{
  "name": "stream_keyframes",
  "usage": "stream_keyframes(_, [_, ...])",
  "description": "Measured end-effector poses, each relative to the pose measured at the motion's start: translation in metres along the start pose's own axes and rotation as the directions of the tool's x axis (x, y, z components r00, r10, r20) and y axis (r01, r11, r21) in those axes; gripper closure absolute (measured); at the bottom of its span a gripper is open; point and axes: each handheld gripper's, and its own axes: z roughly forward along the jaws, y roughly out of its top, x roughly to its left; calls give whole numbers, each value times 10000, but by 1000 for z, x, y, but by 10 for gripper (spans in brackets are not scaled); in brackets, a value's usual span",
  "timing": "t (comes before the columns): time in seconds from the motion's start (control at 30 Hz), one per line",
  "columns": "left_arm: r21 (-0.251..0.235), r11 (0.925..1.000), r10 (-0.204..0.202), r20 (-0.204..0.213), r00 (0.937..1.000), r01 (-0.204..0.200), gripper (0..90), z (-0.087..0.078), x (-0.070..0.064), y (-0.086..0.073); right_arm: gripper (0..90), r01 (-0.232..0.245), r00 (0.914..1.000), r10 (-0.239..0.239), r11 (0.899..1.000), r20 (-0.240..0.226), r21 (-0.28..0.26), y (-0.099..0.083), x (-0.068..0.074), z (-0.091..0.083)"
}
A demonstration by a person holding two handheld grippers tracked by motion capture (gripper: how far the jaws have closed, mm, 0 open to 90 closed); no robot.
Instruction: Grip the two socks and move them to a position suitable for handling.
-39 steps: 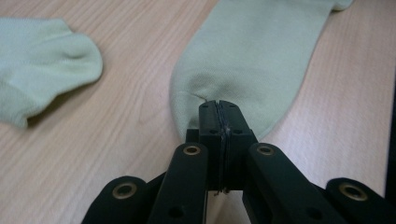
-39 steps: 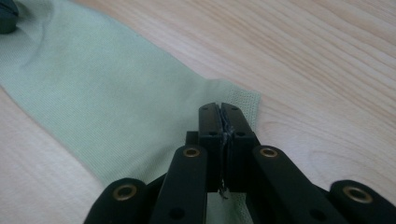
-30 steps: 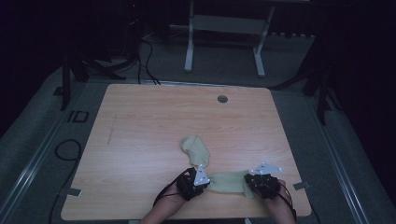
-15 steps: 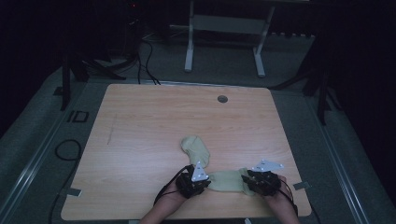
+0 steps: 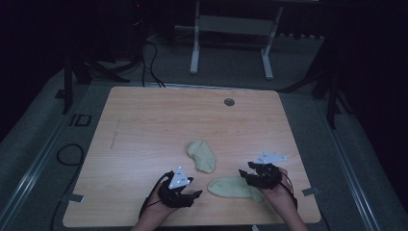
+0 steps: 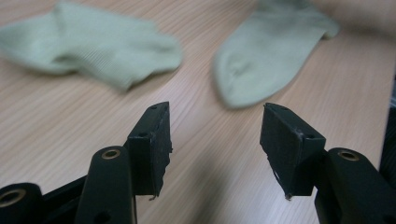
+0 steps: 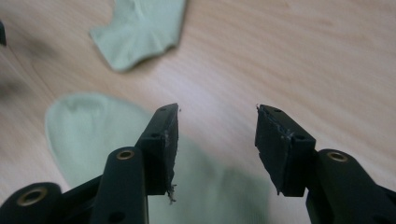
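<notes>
A wooden tabletop (image 5: pixel 144 130) stood in a dark room. Two pale-green socks (image 5: pixel 201 155) (image 5: pixel 233 186) lay apart — unpaired, neither held; left gripper (image 5: pixel 188 196) and right gripper (image 5: pixel 246 175) had jaws open, empty.

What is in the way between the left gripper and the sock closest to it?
Nothing visible. The left gripper has its jaws open over bare table, and the nearer sock lies just ahead. The other sock sits off to the side, apart from it.

Two pale green socks (image 5: pixel 202 155) lie on the wooden table (image 5: pixel 144 130) between two grippers (image 5: pixel 185 195).
</notes>
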Motion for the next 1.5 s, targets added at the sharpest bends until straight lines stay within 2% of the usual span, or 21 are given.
stream_keyframes(0.2, [-10, 9989, -474, -398, 9981, 474, 429, -16, 13, -19, 493, 56, 9999, -56, 10000, -132, -47, 29, 5, 15])
stream_keyframes(0.43, [-100, 9978, -662, -878, 9939, 656, 429, -31, 19, -32, 499, 171, 9993, -171, 9999, -346, -4, 58, 18, 40])
stream_keyframes(0.67, [-73, 9962, -872, -1101, 9901, 869, 429, -40, 24, -44, 495, 291, 9982, -278, 9993, -525, 251, 78, 30, 64])
stream_keyframes(0.8, [-112, 9955, -951, -1098, 9894, 944, 429, -42, 25, -46, 489, 237, 9971, -196, 9982, -730, 548, 95, 41, 90])
stream_keyframes(0.97, [-184, 9960, -890, -1090, 9900, 875, 429, -44, 24, -46, 443, 251, 9970, -170, 9939, -754, 1071, 106, 51, 121])
stream_keyframes(1.07, [-142, 9963, -855, -1107, 9902, 845, 429, -44, 24, -46, 421, 238, 9973, -139, 9901, -719, 1380, 108, 55, 134])
stream_keyframes(1.1, [-144, 9963, -855, -1115, 9901, 845, 429, -44, 24, -47, 411, 323, 9984, -246, 9871, -508, 1565, 109, 59, 143])
stream_keyframes(1.17, [-119, 9962, -872, -1116, 9899, 864, 429, -44, 25, -47, 398, 396, 9988, -337, 9841, -365, 1733, 109, 60, 152])
stream_keyframes(1.23, [-135, 9960, -893, -1131, 9896, 884, 429, -44, 26, -48, 433, 124, 9989, -45, 9852, -463, 1709, 110, 59, 154])
stream_keyframes(1.3, [-169, 9957, -921, -1123, 9894, 907, 429, -44, 26, -48, 461, 192, 9986, -103, 9848, -524, 1725, 110, 59, 154])
stream_keyframes(1.4, [-167, 9958, -910, -1154, 9891, 896, 429, -44, 26, -47, 669, 458, 9938, -269, 9832, -1078, 1769, 110, 59, 152])
stream_keyframes(1.5, [-178, 9961, -884, -1164, 9893, 869, 429, -45, 25, -47, 772, 498, 9896, -254, 9838, -1413, 1720, 109, 59, 152])
